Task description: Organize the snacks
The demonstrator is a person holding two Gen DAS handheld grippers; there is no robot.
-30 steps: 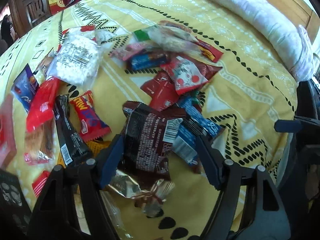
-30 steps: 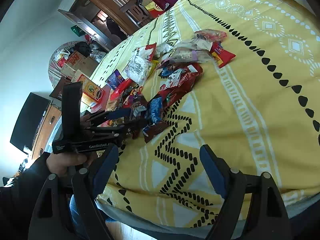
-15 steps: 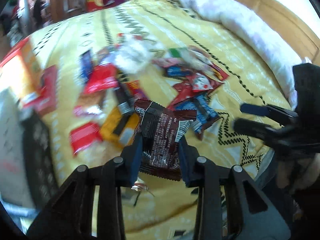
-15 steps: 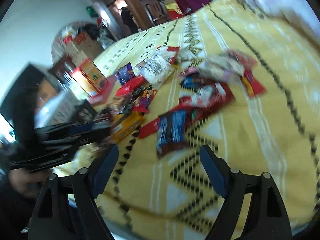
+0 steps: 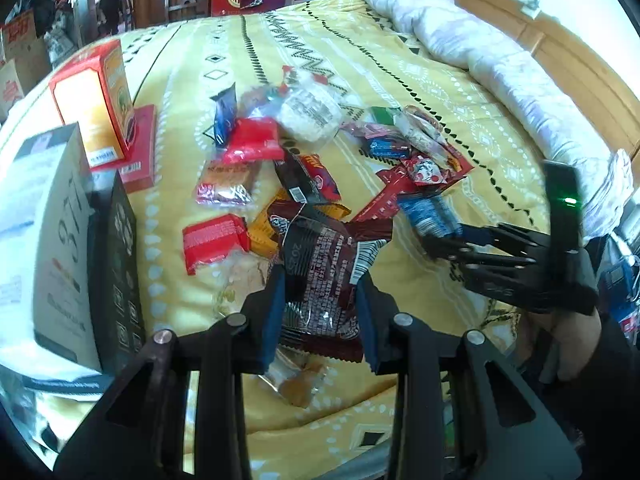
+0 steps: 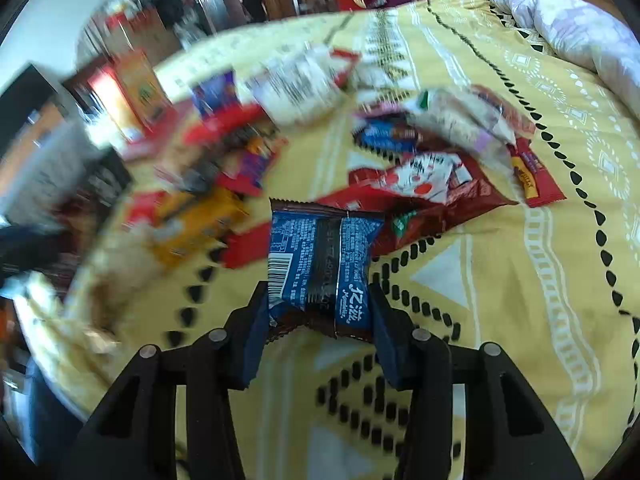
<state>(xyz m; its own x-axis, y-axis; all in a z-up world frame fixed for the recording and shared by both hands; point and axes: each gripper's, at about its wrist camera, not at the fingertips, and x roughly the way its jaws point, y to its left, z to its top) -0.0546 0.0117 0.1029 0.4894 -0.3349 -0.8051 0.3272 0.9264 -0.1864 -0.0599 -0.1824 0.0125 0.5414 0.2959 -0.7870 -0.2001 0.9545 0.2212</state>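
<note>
A pile of snack packets [image 5: 304, 152] lies on the yellow patterned bedspread [image 5: 400, 80]. My left gripper [image 5: 322, 300] is shut on a dark brown packet [image 5: 324, 264], held just above the pile's near edge. My right gripper [image 6: 320, 312] is closing, with a blue packet [image 6: 320, 256] between its pads; both pads touch the packet's sides and its lower end is crumpled. In the left wrist view the right gripper [image 5: 444, 244] reaches in from the right onto that blue packet [image 5: 428, 212], held by a hand [image 5: 568, 340].
An orange carton [image 5: 96, 100] stands on a flat red box [image 5: 140, 148] at the left, and a black-and-white box [image 5: 68, 240] stands nearer. A white quilt [image 5: 500, 60] lies along the wooden headboard at the right. The bed's edge runs close below both grippers.
My left gripper closed on the brown packet and carried it up and leftward. My right gripper swung in over the pile and narrowed around the blue packet.
</note>
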